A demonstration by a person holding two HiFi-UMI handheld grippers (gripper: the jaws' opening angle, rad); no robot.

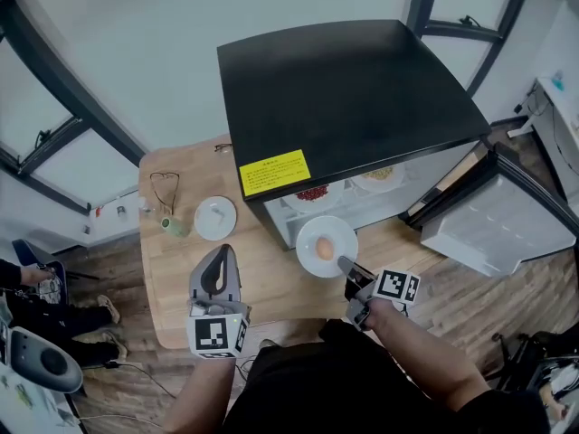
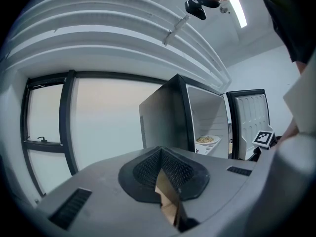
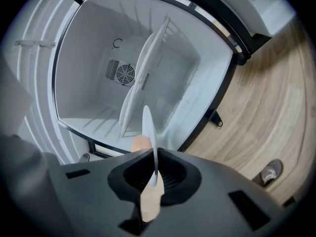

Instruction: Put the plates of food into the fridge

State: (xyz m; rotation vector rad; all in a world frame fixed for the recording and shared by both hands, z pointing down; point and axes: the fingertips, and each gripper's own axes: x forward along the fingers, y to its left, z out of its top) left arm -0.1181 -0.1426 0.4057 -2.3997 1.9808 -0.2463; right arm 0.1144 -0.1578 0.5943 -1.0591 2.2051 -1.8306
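Holding entry: the right gripper (image 1: 347,267) is keeping its fingers clamped on the near rim of a white plate (image 1: 327,245), which is carrying one rounded, pale orange piece of food (image 1: 326,248).

- **Plate position:** it is hanging roughly level at the centre of the head view, just in front of the open fridge (image 1: 353,98).
- **Right gripper view:** the plate (image 3: 148,125) is showing edge-on, running up from between the fingers (image 3: 168,174). The food (image 3: 140,143) is peeking out at its left. The white fridge interior (image 3: 94,43) is filling the upper left of the frame.
- **Left gripper (image 1: 220,254):** it is hovering over the wooden counter (image 1: 181,283), lower left of centre. Its fingers (image 2: 148,169) are resting together at the tips with nothing between them.
- **Fridge:** the black top is bearing a yellow label (image 1: 274,172), and the door (image 1: 498,220) is standing swung open at the right of the frame.
- **On the shelf inside:** a plate of red food (image 1: 312,193) is lying beside a plate of yellowish food (image 1: 380,175). The yellowish one (image 2: 205,139) is also showing in the left gripper view.
- **On the counter, left of the fridge:** a second white plate (image 1: 215,218), a small green cup (image 1: 172,227) just beside it, and a pair of glasses (image 1: 165,188) above the cup.
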